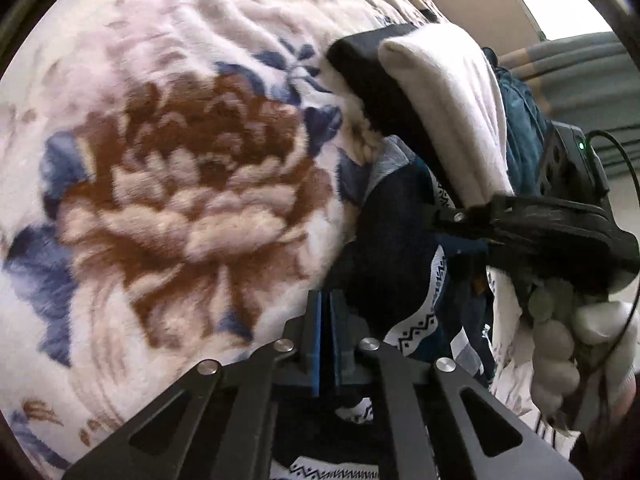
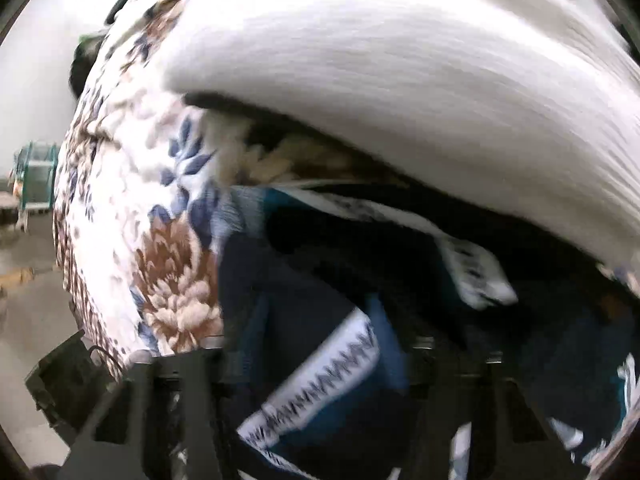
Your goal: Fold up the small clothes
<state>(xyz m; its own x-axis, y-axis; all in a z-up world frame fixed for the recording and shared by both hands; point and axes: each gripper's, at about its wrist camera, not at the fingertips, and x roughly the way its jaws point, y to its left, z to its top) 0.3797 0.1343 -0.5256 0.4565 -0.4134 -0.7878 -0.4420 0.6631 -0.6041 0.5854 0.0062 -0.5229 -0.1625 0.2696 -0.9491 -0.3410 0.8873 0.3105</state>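
In the left wrist view my left gripper (image 1: 329, 340) is shut, its blue pads pressed together with no cloth seen between them, beside a dark navy garment with white patterned bands (image 1: 394, 256). My right gripper (image 1: 472, 210) comes in from the right and is shut on a white ribbed cloth (image 1: 452, 108) with a dark lining. In the blurred right wrist view the white cloth (image 2: 400, 80) hangs across the top and the navy patterned garment (image 2: 320, 360) lies over the fingers, hiding the tips.
A floral fleece blanket (image 1: 160, 160) in white, brown and blue covers the bed; it also shows in the right wrist view (image 2: 132, 200). A teal garment (image 1: 520, 120) lies behind the white cloth. A gloved hand (image 1: 560, 356) holds the right gripper. Floor and a green cart (image 2: 36, 176) lie at left.
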